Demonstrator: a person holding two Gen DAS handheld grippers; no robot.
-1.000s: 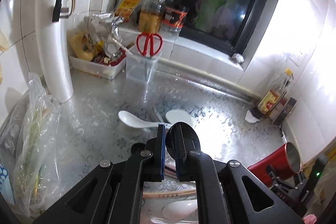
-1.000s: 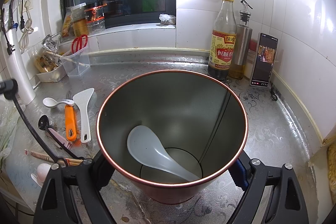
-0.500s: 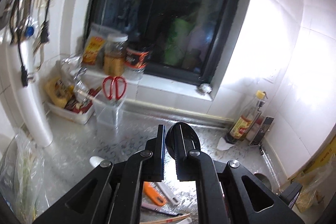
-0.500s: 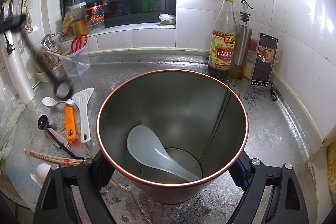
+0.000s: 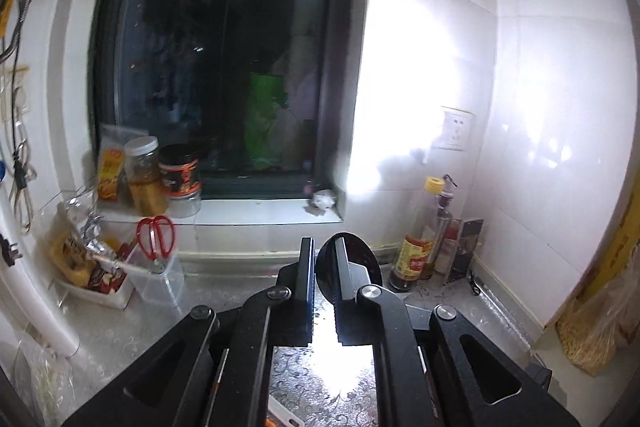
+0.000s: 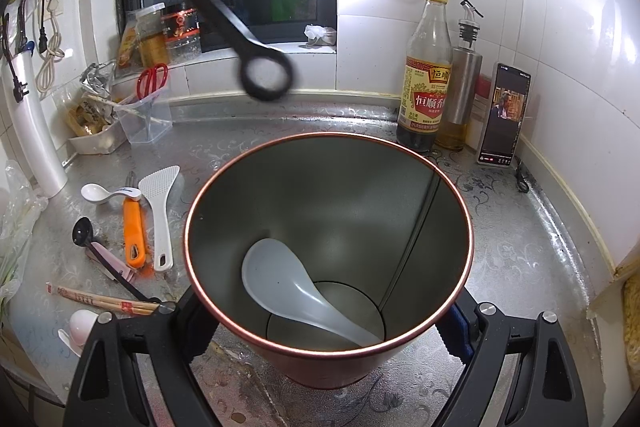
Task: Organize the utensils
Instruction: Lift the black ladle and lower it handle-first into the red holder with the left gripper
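My right gripper (image 6: pixel 324 323) is shut on a red metal cup (image 6: pixel 340 195), one finger on each side of its wall. A white spoon (image 6: pixel 288 287) lies inside the cup. My left gripper (image 5: pixel 322 247) is shut on a black long-handled spoon (image 5: pixel 348 267), whose round bowl sticks out past the fingertips. In the right wrist view that black spoon (image 6: pixel 264 75) hangs in the air above and left of the cup, ring end down. On the counter left of the cup lie a white spoon (image 6: pixel 96 193), an orange peeler (image 6: pixel 133 231), a white rice paddle (image 6: pixel 158 203), a small black spoon (image 6: pixel 82 229) and chopsticks (image 6: pixel 100 301).
A vinegar bottle (image 6: pixel 426 83), an oil dispenser (image 6: pixel 464 83) and a propped phone (image 6: pixel 505 115) stand at the back right. A clear tub with red scissors (image 6: pixel 151 81) and a white tray (image 6: pixel 94 143) sit at the back left. A white pipe (image 6: pixel 36 131) rises there.
The left gripper has risen and swung right with the black spoon, from just above the counter to well above it near the cup. The right gripper and the cup have not moved.
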